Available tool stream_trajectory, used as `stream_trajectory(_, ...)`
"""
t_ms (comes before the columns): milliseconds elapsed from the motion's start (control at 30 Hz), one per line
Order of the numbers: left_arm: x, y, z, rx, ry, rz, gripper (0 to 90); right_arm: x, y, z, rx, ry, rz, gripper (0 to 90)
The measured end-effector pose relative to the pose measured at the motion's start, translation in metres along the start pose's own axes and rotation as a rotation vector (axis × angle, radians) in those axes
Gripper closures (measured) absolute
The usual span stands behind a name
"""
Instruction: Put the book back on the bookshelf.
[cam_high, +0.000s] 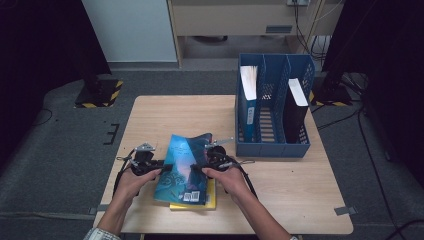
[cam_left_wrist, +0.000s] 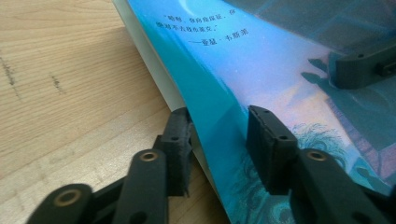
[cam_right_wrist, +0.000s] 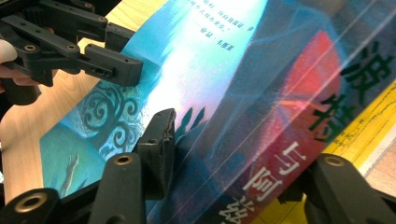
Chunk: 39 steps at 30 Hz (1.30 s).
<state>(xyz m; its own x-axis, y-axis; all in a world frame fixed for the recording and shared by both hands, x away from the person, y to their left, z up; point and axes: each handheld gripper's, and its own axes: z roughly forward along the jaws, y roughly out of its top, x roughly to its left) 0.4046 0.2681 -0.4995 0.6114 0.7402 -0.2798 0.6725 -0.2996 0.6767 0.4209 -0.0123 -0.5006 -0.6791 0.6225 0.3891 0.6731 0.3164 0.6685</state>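
Both tongs, left (cam_high: 166, 167) and right (cam_high: 196, 169), clamp the blue book's (cam_high: 182, 167) long edges, spine running near-to-far.

Your far-left desk (cam_high: 165, 115) is bare, and so is the near right corner: a tool can pass freely there. At far right the blue rack (cam_high: 272, 107) stands tall, just right of the book (cam_high: 184, 170), blocking any sweep that way.
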Motion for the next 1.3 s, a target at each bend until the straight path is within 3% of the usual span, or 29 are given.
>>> stream_trajectory(200, -0.001, 0.007, -0.008, 0.016, 0.019, 0.019, 66.1, 0.002, 0.010, -0.003, 0.000, -0.001, 0.004, 55.3)
stream_trajectory(267, -0.001, 0.010, -0.012, 0.006, 0.015, 0.016, 68.6, 0.004, 0.015, -0.006, -0.017, -0.008, -0.018, 56.8)
stream_trajectory(700, -0.006, 0.040, -0.027, 0.011, 0.031, 0.090, 74.6, 0.008, 0.039, -0.029, -0.053, -0.037, -0.081, 63.1)
stream_trajectory(1000, -0.006, 0.045, -0.033, -0.016, 0.021, 0.083, 77.5, 0.016, 0.056, -0.036, -0.060, -0.071, -0.161, 63.4)
stream_trajectory(1100, -0.006, 0.049, -0.035, -0.018, 0.027, 0.099, 78.0, 0.018, 0.061, -0.039, -0.052, -0.076, -0.173, 64.1)
stream_trajectory(1300, -0.007, 0.065, -0.040, -0.029, 0.043, 0.120, 79.1, 0.018, 0.072, -0.047, -0.093, -0.100, -0.193, 67.5)
